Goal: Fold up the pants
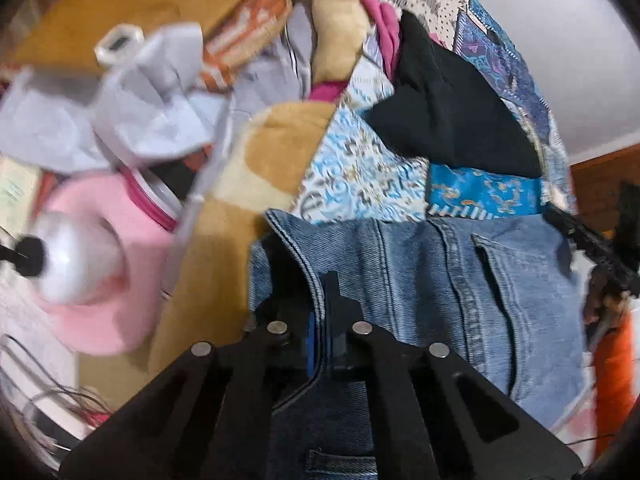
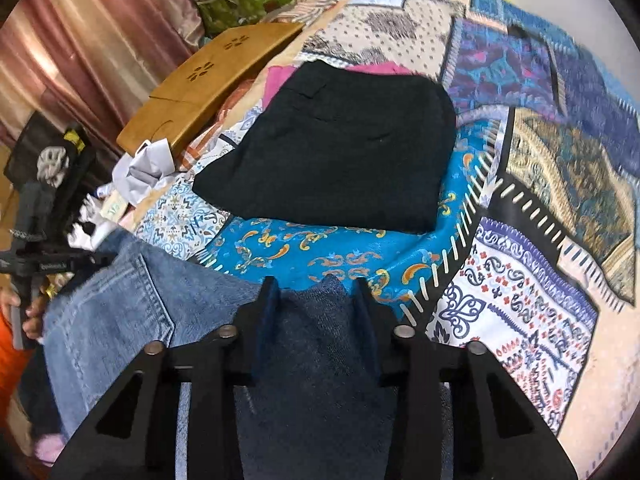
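Observation:
Blue jeans hang between my two grippers above a patchwork bedspread. My left gripper is shut on the jeans' waistband edge, next to a pocket. My right gripper has denim bunched between its fingers, which stand a little apart around the cloth. In the right wrist view the jeans stretch left toward the other gripper. A folded black garment lies on the bedspread beyond.
A wooden lap table stands at the bed's far left, with crumpled white paper beside it. A pink bottle, a tan blanket and clutter lie left of the jeans. Curtains hang behind.

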`<move>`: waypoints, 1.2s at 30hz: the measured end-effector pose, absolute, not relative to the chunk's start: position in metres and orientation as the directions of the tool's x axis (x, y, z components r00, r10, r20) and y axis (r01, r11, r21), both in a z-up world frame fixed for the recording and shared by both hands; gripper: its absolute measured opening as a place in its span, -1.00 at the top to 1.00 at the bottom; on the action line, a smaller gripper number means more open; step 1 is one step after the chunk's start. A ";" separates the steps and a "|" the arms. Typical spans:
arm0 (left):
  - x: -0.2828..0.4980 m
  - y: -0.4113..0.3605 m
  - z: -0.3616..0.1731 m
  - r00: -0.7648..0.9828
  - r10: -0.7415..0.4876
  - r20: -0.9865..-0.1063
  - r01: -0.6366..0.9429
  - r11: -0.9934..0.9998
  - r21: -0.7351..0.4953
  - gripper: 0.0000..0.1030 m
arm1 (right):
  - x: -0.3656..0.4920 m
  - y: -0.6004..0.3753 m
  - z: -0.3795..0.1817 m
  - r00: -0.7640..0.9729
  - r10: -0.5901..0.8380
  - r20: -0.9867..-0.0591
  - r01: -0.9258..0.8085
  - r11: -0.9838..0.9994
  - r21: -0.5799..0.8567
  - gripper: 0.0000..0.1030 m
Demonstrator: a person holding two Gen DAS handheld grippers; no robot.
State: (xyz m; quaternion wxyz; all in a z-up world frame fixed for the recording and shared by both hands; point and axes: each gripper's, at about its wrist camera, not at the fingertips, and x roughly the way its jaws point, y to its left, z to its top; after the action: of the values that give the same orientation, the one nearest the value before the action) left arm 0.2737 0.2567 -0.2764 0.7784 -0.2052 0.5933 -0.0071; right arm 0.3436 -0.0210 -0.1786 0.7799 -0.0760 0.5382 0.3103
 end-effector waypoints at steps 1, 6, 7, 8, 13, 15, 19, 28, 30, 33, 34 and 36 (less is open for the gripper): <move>0.272 0.254 -0.270 0.324 -0.189 -0.927 -0.223 0.937 -0.269 0.96 | 0.339 -0.018 -0.174 0.257 0.397 -0.881 -0.582 0.792 0.187 0.52; 0.261 0.235 -0.223 0.485 0.106 -0.868 -0.204 0.979 0.005 0.93 | 0.334 -0.008 -0.162 0.363 0.373 -0.854 -0.608 0.789 0.087 0.68; 0.261 0.236 -0.218 0.499 0.133 -0.856 -0.208 0.978 0.030 0.93 | 0.337 -0.008 -0.158 0.388 0.373 -0.843 -0.602 0.795 0.074 0.88; 0.261 0.236 -0.215 0.503 0.154 -0.850 -0.210 0.976 0.053 0.93 | 0.343 -0.009 -0.153 0.429 0.361 -0.828 -0.580 0.813 0.053 0.93; 0.272 0.242 -0.240 0.411 0.148 -0.899 -0.190 0.979 0.075 0.80 | 0.374 -0.026 -0.142 0.422 0.371 -0.827 -0.476 0.867 0.146 0.95; 0.265 0.243 -0.241 0.404 0.178 -0.897 -0.199 0.974 0.103 0.74 | 0.369 -0.031 -0.135 0.408 0.381 -0.830 -0.482 0.861 0.158 0.94; 0.246 0.246 -0.222 0.445 0.121 -0.888 -0.231 0.973 0.017 0.53 | 0.342 -0.043 -0.117 0.410 0.388 -0.825 -0.528 0.839 0.132 0.77; 0.198 0.230 -0.180 0.520 0.075 -0.851 -0.245 0.967 -0.064 -0.55 | 0.265 -0.073 -0.087 0.482 0.394 -0.783 -0.581 0.812 0.051 0.14; 0.189 0.226 -0.180 0.516 0.061 -0.855 -0.258 0.962 -0.087 -0.55 | 0.247 -0.078 -0.083 0.497 0.404 -0.768 -0.589 0.807 0.043 0.05; 0.178 0.220 -0.186 0.499 0.042 -0.865 -0.275 0.955 -0.112 -0.55 | 0.222 -0.082 -0.083 0.507 0.413 -0.756 -0.600 0.799 0.034 0.02; 0.175 0.217 -0.190 0.493 0.041 -0.869 -0.279 0.954 -0.113 -0.55 | 0.214 -0.084 -0.086 0.505 0.414 -0.757 -0.603 0.797 0.033 0.02; 0.170 0.209 -0.201 0.461 0.047 -0.886 -0.281 0.955 -0.095 -0.55 | 0.202 -0.085 -0.091 0.489 0.410 -0.770 -0.599 0.800 0.046 0.02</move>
State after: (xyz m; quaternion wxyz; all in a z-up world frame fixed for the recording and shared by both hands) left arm 0.1704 0.2094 -0.2006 0.8469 -0.1147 0.5101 0.0971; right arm 0.2022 -0.0854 -0.0911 0.8551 -0.1149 0.4106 0.2950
